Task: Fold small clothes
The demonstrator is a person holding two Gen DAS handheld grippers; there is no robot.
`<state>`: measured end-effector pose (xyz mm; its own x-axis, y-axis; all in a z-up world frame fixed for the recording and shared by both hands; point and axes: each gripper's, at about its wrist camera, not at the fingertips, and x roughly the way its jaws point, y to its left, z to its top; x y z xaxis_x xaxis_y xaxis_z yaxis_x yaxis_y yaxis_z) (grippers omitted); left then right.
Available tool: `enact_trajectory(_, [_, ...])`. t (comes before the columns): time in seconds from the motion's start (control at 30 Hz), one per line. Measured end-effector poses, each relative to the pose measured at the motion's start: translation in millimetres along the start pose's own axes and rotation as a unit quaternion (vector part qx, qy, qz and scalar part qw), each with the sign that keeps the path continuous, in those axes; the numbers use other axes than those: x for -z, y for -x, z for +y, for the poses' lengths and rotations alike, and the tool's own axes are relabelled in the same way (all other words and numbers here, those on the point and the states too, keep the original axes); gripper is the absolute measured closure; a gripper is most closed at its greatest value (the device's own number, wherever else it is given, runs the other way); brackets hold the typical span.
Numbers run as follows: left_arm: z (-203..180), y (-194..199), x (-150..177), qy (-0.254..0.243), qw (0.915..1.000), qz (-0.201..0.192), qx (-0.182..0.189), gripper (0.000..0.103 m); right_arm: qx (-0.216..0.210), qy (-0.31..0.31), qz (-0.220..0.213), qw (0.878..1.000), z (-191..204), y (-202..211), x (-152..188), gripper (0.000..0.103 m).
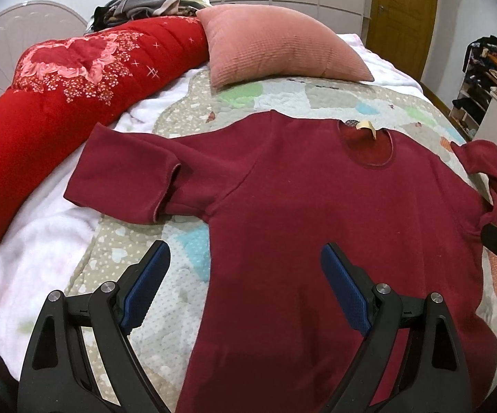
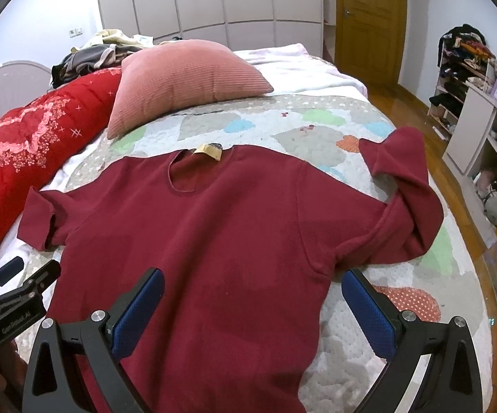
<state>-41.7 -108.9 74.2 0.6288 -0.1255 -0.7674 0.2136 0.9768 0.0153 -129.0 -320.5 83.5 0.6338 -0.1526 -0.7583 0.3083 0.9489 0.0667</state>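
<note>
A dark red short-sleeved shirt lies spread flat, front up, on a patchwork quilt, collar away from me with a yellow tag. It also shows in the right wrist view. Its left sleeve lies flat; its right sleeve is crumpled and folded over. My left gripper is open and empty above the shirt's left side edge. My right gripper is open and empty above the shirt's right side, near the armpit. The left gripper also shows at the left edge of the right wrist view.
A pink cushion lies beyond the collar. A red floral duvet runs along the left, with a clothes pile behind it. White blanket lies under the quilt. Shelves and wood floor are on the right.
</note>
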Motion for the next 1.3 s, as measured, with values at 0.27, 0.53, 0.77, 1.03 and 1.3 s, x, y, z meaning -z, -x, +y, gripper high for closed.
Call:
enact_trajectory(0.27, [2, -8, -3, 0.011, 0.9999, 0.007, 0.006, 0.013, -0.005, -0.006, 0.008, 1.000, 3, -11, -1, 0.001])
enact_trajectory(0.53, [7, -15, -5, 0.018, 0.9997, 0.013, 0.007, 0.013, -0.008, 0.001, 0.013, 1.000, 11, -17, -3, 0.001])
enact_trajectory(0.77, [13, -22, -4, 0.023, 0.9995, 0.018, 0.006, 0.013, -0.009, 0.007, 0.018, 1.000, 20, -23, -3, 0.001])
enact_trajectory(1.03, [23, -28, -3, 0.031, 0.9993, 0.023, 0.003, 0.013, -0.015, 0.012, 0.025, 0.999, 30, -32, -3, 0.001])
enact_trajectory(1.3, [41, -37, 1, 0.048, 0.9983, 0.032, -0.003, 0.013, -0.017, 0.030, 0.031, 0.999, 47, -41, -3, 0.001])
